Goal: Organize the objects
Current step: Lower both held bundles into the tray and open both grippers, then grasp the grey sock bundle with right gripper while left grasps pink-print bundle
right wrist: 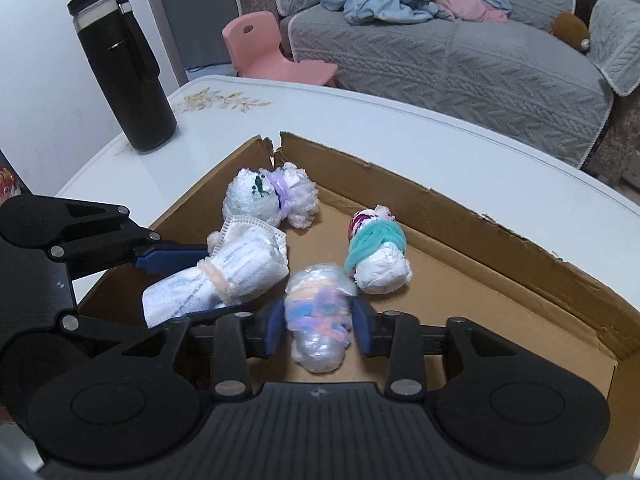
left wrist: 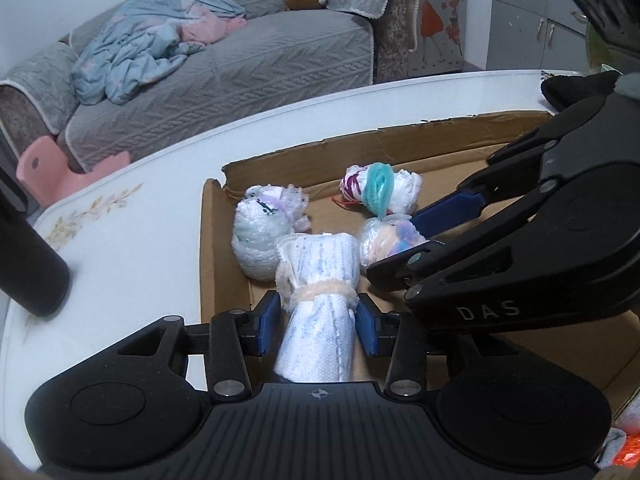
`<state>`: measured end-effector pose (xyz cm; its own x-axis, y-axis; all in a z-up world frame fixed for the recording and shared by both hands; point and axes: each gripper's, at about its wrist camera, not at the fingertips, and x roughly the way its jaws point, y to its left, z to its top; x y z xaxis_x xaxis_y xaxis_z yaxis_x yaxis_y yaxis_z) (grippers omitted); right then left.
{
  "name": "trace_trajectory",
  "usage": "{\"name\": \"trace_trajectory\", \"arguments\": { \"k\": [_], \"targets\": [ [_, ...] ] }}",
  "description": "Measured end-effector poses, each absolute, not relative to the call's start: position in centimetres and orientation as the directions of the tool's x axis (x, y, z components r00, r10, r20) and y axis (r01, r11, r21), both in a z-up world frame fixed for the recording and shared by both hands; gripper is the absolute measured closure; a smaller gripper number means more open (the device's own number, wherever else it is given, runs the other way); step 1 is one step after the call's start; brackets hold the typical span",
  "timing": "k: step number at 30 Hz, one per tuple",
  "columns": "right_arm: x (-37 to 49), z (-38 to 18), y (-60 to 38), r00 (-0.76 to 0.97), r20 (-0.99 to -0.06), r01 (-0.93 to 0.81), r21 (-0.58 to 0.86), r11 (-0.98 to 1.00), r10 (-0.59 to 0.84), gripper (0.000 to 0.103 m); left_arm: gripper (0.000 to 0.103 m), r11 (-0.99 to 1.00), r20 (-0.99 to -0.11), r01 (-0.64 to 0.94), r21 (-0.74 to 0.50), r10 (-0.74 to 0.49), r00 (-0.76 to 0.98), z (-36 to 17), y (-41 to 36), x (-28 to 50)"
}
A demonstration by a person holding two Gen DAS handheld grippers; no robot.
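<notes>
So there's a shallow cardboard tray [right wrist: 460, 216] sitting on a white table [right wrist: 360, 112], with torn, ragged walls, and four little bundles inside it. The left gripper [left wrist: 318, 322] has its jaws around a white cloth roll [left wrist: 320, 280] tied with a cream band, pads just off its sides, so it's open with the roll lying between them near the tray's left wall. The right gripper [right wrist: 318, 326] is the same deal: jaws parted around a plastic-wrapped pastel bundle [right wrist: 320, 312] near the tray's near edge. A teal-tied bundle [right wrist: 378, 256] and a purple-tied bundle [right wrist: 268, 196] sit farther in, the purple one close to the far corner. The right half of the tray floor is bare. A black bottle [right wrist: 124, 72] stands outside on the far left.
</notes>
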<state>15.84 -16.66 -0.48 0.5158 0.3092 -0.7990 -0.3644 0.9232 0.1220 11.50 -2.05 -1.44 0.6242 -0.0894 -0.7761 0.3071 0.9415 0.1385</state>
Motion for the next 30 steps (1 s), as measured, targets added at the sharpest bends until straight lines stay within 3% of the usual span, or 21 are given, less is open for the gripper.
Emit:
{"name": "trace_trajectory", "arguments": {
  "k": [6,21,30],
  "targets": [
    [15.0,0.6,-16.9,0.539,-0.779,-0.359,0.132,0.924,0.320,0.040,0.040,0.941,-0.770,0.311,0.134,-0.098,0.631,-0.7,-1.8,10.8],
    [7.7,0.3,-19.4,0.513,-0.827,-0.348,0.046,0.936,0.231,0.035,0.035,0.924,-0.813,0.356,0.139,-0.100,0.574,-1.1,-2.3,4.7],
    [4.8,-0.7,-22.0,0.499,-0.837,-0.284,0.089,0.955,0.227,0.035,0.034,0.929,-0.811,0.346,0.127,-0.104,0.576,-0.1,-2.6,2.4]
  ]
}}
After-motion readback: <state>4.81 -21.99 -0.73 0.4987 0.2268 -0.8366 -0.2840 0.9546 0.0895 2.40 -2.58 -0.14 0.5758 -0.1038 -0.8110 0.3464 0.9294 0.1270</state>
